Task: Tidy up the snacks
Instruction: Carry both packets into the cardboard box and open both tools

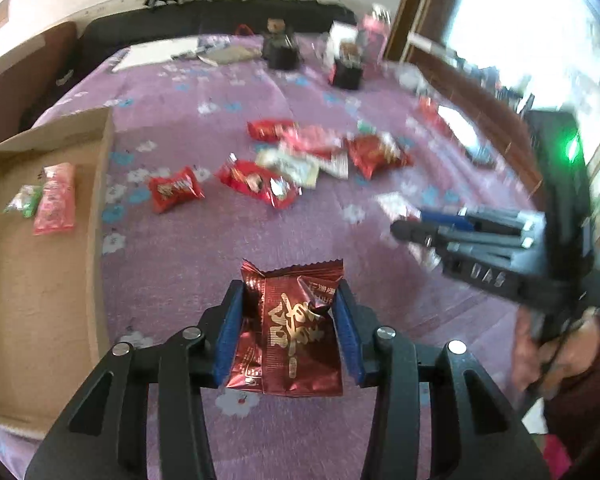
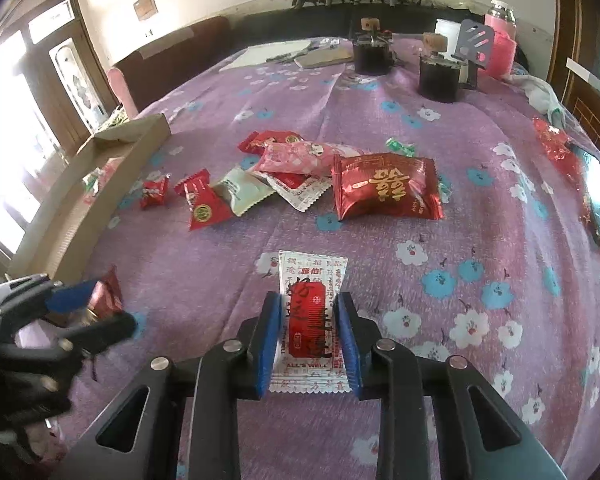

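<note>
My left gripper (image 1: 290, 308) is shut on a dark red snack packet (image 1: 296, 336) with gold characters, held above the purple floral cloth (image 1: 220, 264). It also shows at the left of the right wrist view (image 2: 88, 304). My right gripper (image 2: 308, 316) is shut on a white packet with a red label (image 2: 310, 316). It shows at the right of the left wrist view (image 1: 412, 232). A cardboard tray (image 1: 28, 280) at the left holds a pink packet (image 1: 56, 196) and a green one (image 1: 24, 200). Several loose packets (image 2: 300, 176) lie mid-cloth, among them a large red packet (image 2: 384, 188).
Two dark jars (image 2: 438, 76) with small figures, a pink bottle (image 2: 500, 36), papers (image 2: 268, 54) and a phone stand (image 2: 476, 46) sit at the far edge. Another red packet (image 2: 556, 148) lies at the right. A window is at the right in the left wrist view.
</note>
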Available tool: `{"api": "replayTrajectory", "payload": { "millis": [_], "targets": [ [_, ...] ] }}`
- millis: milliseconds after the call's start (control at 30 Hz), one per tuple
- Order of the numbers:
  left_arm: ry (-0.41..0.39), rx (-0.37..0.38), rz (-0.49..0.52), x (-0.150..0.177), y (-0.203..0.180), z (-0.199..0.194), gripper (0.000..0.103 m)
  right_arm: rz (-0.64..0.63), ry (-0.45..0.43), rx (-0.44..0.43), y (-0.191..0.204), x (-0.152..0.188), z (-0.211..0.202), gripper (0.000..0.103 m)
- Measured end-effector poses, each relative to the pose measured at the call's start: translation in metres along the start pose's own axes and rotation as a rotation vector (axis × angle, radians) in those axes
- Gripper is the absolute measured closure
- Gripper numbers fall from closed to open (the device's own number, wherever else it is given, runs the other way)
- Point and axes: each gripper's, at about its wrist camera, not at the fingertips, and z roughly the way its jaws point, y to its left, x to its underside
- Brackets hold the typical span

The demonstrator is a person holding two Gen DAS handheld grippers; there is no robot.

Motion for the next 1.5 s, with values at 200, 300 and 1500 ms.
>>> {"api": "replayTrajectory", "payload": {
  "millis": [200,300,1500],
  "targets": [
    [-0.086,0.044,-0.109,-0.006,0.028,-0.045,0.061,-0.019,-0.026,-0.037,0.018,-0.003,-0.017,0.074],
    [-0.117,0.025,-0.157,-0.004,0.048,-0.064,0.061,-0.031,-0.037,-0.078,0.033,-0.008,-0.023,0.074],
    [-0.076,-0.291,-0.448,0.021,0.213,-0.062,0.057,-0.310,0.079,-0.353,0.268,-0.051,0.068,0.062]
  ]
}}
